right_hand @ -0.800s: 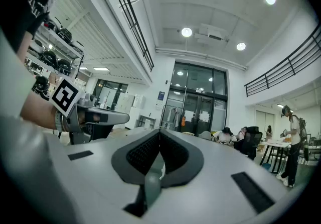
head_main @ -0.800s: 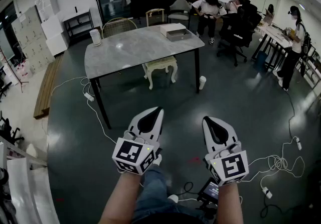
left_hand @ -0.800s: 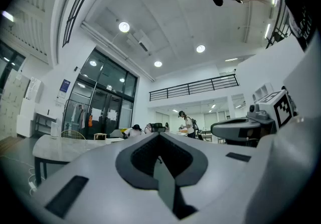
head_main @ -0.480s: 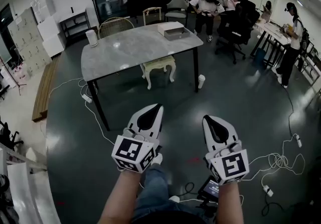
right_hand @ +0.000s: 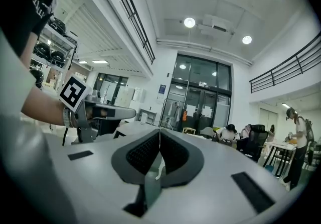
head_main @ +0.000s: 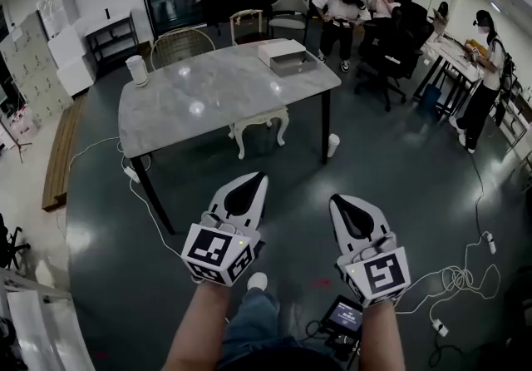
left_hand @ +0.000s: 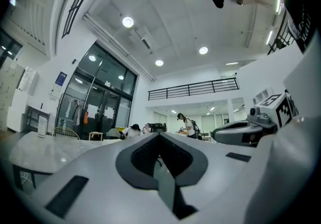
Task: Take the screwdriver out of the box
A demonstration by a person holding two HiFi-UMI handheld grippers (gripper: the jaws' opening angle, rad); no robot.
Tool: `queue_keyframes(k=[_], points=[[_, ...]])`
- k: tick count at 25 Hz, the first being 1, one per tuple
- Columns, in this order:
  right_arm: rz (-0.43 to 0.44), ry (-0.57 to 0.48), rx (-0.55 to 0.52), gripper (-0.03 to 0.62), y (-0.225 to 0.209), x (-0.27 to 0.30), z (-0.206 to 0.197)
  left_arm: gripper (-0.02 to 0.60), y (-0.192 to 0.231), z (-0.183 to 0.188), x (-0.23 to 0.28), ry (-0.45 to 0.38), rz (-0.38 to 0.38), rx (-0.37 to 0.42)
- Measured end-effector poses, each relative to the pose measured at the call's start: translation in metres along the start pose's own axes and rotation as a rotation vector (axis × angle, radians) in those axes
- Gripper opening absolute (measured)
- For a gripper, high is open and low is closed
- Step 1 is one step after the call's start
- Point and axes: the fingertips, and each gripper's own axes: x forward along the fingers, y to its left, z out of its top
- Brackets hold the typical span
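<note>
A shallow grey box (head_main: 285,56) lies at the far right end of the grey marble table (head_main: 208,91). No screwdriver shows in any view; the inside of the box is too far off to make out. My left gripper (head_main: 256,180) and right gripper (head_main: 338,200) are held side by side over the dark floor, well short of the table and pointing towards it. In the left gripper view the left gripper (left_hand: 159,135) has its jaws together with nothing between them. In the right gripper view the right gripper (right_hand: 159,130) is likewise shut and empty.
A white cylinder (head_main: 135,70) stands on the table's left end. A pale chair (head_main: 259,123) is tucked under the table and a white cup (head_main: 333,145) sits on the floor by its right leg. Cables (head_main: 453,278) trail on the floor. People (head_main: 357,16) sit at the back right.
The table and box have slid left and a little nearer in the head view as the person steps forward. Both grippers keep their pose and stay shut.
</note>
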Motion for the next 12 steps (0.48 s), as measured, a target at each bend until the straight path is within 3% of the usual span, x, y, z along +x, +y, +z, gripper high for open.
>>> queue_keyframes(k=[7,12], points=[[-0.051,0.036,0.001,0.026,-0.038,0.09,0.002,0.012,0.068,0.005,0.067,-0.018,-0.106,-0.032],[-0.078,0.051,0.003,0.026,-0.047,0.128,0.004,0.012,0.103,0.006,0.099,-0.011,-0.135,-0.026]])
